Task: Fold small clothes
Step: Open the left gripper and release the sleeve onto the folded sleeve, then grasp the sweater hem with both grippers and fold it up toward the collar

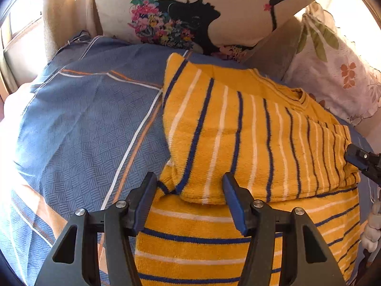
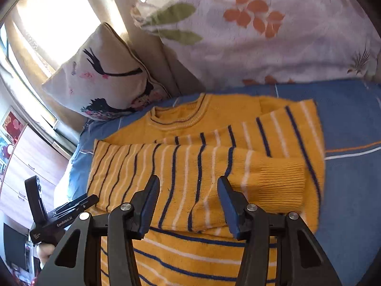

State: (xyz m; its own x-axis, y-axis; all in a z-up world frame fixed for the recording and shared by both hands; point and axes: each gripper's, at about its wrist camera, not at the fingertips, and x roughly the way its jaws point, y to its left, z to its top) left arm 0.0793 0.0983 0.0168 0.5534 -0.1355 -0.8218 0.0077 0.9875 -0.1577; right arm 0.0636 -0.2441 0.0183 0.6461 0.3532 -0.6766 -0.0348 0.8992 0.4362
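Yellow striped sweater (image 2: 204, 157) lies on the bed (image 1: 78, 124), sleeves folded across; left gripper (image 1: 189, 190) and right gripper (image 2: 188, 190) jaws wide, empty—pinch hem corners evenly, fold up.

Harsh window glare, fisheye-warped edges, slight blur.

You have a blue bedspread (image 1: 90, 124) with white and orange lines under everything. At twelve o'clock in the left wrist view a cushion (image 1: 214, 7) printed with a black profile and flowers leans upright. At two o'clock a white floral pillow (image 1: 338, 71) lies beside it. In the right wrist view, wooden drawers (image 2: 26, 166) stand at nine o'clock.
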